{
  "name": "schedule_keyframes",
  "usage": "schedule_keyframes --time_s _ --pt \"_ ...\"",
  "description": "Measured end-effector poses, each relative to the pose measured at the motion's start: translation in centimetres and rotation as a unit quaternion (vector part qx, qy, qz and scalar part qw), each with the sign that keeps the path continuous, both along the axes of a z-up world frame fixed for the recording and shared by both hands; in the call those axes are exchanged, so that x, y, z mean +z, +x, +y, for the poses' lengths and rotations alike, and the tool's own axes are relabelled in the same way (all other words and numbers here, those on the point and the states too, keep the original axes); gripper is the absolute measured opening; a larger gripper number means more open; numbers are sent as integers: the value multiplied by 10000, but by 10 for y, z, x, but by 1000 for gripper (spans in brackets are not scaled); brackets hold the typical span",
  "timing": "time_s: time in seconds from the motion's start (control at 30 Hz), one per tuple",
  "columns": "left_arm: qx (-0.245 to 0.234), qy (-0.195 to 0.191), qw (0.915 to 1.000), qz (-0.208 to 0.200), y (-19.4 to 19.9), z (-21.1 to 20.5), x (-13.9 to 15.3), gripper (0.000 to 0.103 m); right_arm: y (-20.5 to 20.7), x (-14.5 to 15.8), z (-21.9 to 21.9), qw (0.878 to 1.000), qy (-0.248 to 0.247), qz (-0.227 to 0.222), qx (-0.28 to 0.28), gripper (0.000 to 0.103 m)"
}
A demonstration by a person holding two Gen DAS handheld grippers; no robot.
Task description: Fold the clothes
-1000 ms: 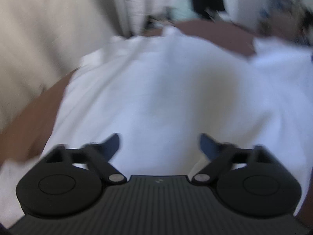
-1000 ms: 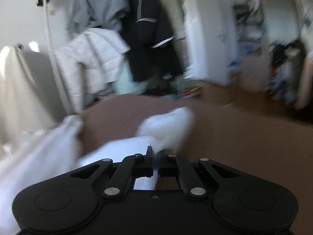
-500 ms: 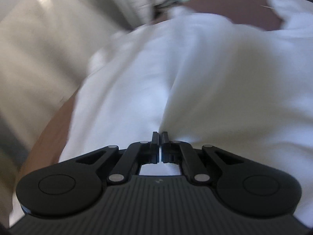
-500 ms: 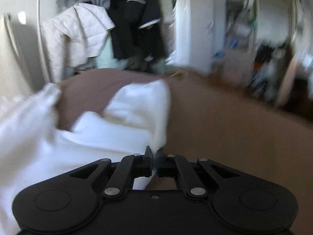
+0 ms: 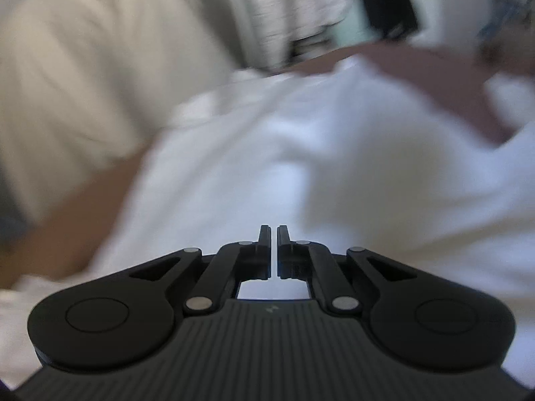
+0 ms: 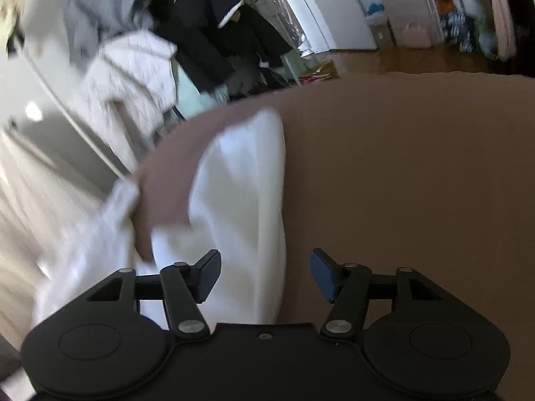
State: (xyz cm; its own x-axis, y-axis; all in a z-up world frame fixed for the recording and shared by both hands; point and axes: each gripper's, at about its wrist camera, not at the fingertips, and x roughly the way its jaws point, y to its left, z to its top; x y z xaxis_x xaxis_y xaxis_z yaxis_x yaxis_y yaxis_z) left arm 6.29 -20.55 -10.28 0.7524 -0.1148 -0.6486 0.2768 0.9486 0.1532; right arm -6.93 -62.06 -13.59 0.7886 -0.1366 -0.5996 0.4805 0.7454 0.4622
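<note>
A white garment (image 5: 334, 167) lies spread over a brown surface (image 5: 77, 207). My left gripper (image 5: 273, 230) is low over its near part, shut on a pinch of the white cloth, with only a thin slit between the fingers. In the right wrist view a folded strip of the same white garment (image 6: 244, 200) lies on the brown surface (image 6: 401, 183). My right gripper (image 6: 265, 264) hovers just over the strip's near end. Its jaws are opening, the pads stand well apart, and they do not press on the cloth under the gap.
A rack of hanging dark and grey clothes (image 6: 207, 26) and a white padded jacket (image 6: 130, 70) stand beyond the far edge. A cream drape (image 5: 83, 67) borders the left side. To the right of the garment lies bare brown surface, and beyond it a white door (image 6: 334, 6).
The left gripper went from wide open to shut on the white cloth. The right gripper carried the garment's edge while shut, swung over, then opened and let it drop onto the brown surface.
</note>
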Motion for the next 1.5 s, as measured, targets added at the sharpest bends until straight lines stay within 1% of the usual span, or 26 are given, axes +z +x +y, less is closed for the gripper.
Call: schedule_keyframes --time_s 0.03,0.07,0.17,0.23,0.27,0.3,0.33,0.37,0.47,0.57,0.63,0.67,0.73,0.83,0.9,0.93,0.97,1.03,1.1,1.17,1.2,1.27,1.3,1.37,1.43,1.5 --pt "-196 -242 9995 93 0 -4 -2 6 7 4 -15 9999 93 -91 9 65" --pt "-353 -368 9986 173 0 -10 -5 8 27 4 -23 9999 -6 25 115 65" --pt "-509 -92 9976 462 6 -26 -34 12 84 -4 -41 9986 -236 432 200 65" --pt "-396 31 9969 681 15 -27 -55 12 116 -15 -50 9972 -297 641 247 65" --pt "-321 -20 9973 660 18 -26 -62 12 128 -21 -53 9969 -292 687 249 65" --pt "-249 -101 9981 549 13 -25 -66 12 139 -26 -54 9965 -296 717 296 60" --pt "-221 -73 9987 449 9 -27 -68 12 144 -19 -48 9951 -550 733 379 20" --pt "-245 78 9990 363 5 -31 -68 12 148 -11 -42 9929 -803 747 461 8" --pt "-299 445 9984 186 2 -41 -72 12 161 12 -26 9821 -1570 782 681 6" --pt "-244 471 9984 170 -10 -42 -69 12 127 53 -25 9568 -2850 559 -123 6" --pt "-228 411 9988 124 -13 -42 -67 12 108 62 -40 9466 -3154 594 -298 6" --pt "-245 412 9988 99 -14 -42 -67 12 105 61 -48 9483 -3087 670 -313 6" --pt "-308 495 9983 78 -17 -45 -67 12 102 50 -53 9383 -3307 933 -391 7" --pt "-331 589 9976 135 -21 -47 -67 12 95 15 -64 9288 -3226 1691 -678 7" --pt "-331 548 9978 184 -21 -45 -66 12 90 -12 -78 9260 -3004 2036 -1043 7" --pt "-328 509 9979 210 -21 -44 -65 12 86 -22 -83 9182 -2981 2280 -1263 7" --pt "-325 483 9981 223 -21 -43 -64 12 75 -28 -86 9094 -2966 2508 -1489 8" --pt "-321 464 9982 215 -21 -43 -64 13 63 -29 -86 9060 -2639 2729 -1872 10" --pt "-304 530 9980 173 -21 -46 -66 16 56 -13 -76 9283 -2145 2263 -2027 10" --pt "-258 656 9974 127 -19 -51 -69 17 54 5 -59 9466 -1742 1778 -2050 22" --pt "-254 721 9970 108 -20 -53 -68 17 56 16 -47 9550 -1583 1531 -1988 22" --pt "-296 788 9964 108 -22 -54 -63 22 78 41 -9 9763 -1282 1068 -1379 22" --pt "-318 730 9967 163 -23 -50 -58 30 89 54 10 9843 -1131 837 -1065 23" --pt "-266 439 9980 368 -19 -40 -44 43 114 80 58 9944 -909 453 -281 36" --pt "-52 116 9989 443 -10 -23 -19 44 139 105 108 9969 -629 231 413 38" --pt "183 -150 9987 444 -1 -4 6 46 162 128 155 9965 -218 172 786 38"
